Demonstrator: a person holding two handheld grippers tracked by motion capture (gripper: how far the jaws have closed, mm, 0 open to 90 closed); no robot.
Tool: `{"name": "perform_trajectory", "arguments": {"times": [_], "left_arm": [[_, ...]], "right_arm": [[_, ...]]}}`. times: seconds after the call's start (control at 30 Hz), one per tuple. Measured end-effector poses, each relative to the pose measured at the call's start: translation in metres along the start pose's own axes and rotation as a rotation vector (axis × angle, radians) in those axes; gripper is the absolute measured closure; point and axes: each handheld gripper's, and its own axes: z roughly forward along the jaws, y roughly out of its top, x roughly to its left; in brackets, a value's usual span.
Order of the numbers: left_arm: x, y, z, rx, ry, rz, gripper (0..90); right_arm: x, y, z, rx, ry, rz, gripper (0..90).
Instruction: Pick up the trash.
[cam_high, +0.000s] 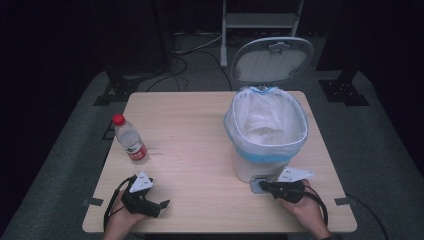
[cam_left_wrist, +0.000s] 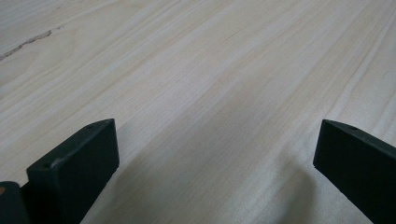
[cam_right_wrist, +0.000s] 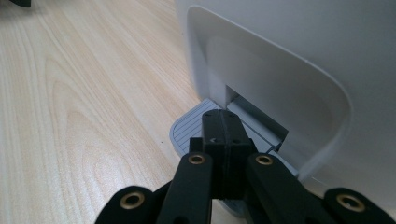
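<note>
1. Around: light wood table (cam_high: 195, 125), dark floor with cables (cam_high: 192, 47) behind it, a metal stand (cam_high: 262, 20) at the back. Water bottle (cam_high: 130, 139), red cap, stands upright near the table's left edge, well apart from the bin.
2. White pedal bin (cam_high: 265, 135) sits on the right half of the table, lid (cam_high: 271, 60) up and tilted back, lined with a white bag (cam_high: 265, 120) folded over the rim, blue band showing.
3. Grey ribbed foot pedal (cam_right_wrist: 194, 126) sticks out of a recess at the bin's base, on the near side.
4. Right gripper (cam_right_wrist: 222, 128), held in the right hand (cam_high: 305, 207): jaws pressed together, nothing between them, tips resting on top of the pedal, right against the bin front.
5. Left gripper (cam_high: 160, 205), held in the left hand (cam_high: 122, 217): low over bare table near the front-left, jaws spread wide, nothing held. Bottle is beyond it, not touching.
6. Nothing stands between left gripper and bottle.
</note>
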Motion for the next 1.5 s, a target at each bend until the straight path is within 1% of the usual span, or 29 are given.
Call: {"name": "perform_trajectory", "arguments": {"times": [0.1, 0.23, 0.4, 0.83, 1.03, 1.23, 1.5], "left_arm": [[0.001, -0.001, -0.002, 0.004, -0.001, -0.003, 0.0], [0.001, -0.002, -0.006, -0.009, 0.003, -0.005, 0.0], [0.003, -0.004, -0.009, -0.01, 0.009, -0.01, 0.0], [0.009, -0.008, -0.019, -0.031, 0.025, -0.028, 0.0], [0.011, -0.01, -0.022, -0.035, 0.028, -0.029, 0.0], [0.013, -0.011, -0.026, -0.052, 0.036, -0.041, 0.0], [0.016, -0.012, -0.03, -0.064, 0.042, -0.045, 0.0]], "right_arm": [[0.001, 0.0, 0.0, 0.0, -0.006, -0.009, 89.6], [0.002, 0.0, 0.0, 0.001, -0.012, -0.013, 89.6], [0.002, 0.0, 0.0, 0.001, -0.012, -0.013, 89.5], [0.002, 0.0, 0.0, 0.001, -0.012, -0.011, 89.5], [0.002, 0.0, 0.0, 0.001, -0.012, -0.01, 89.6], [0.002, 0.0, 0.0, 0.001, -0.012, -0.01, 89.6], [0.002, 0.0, 0.0, 0.0, -0.012, -0.01, 89.6]]}}
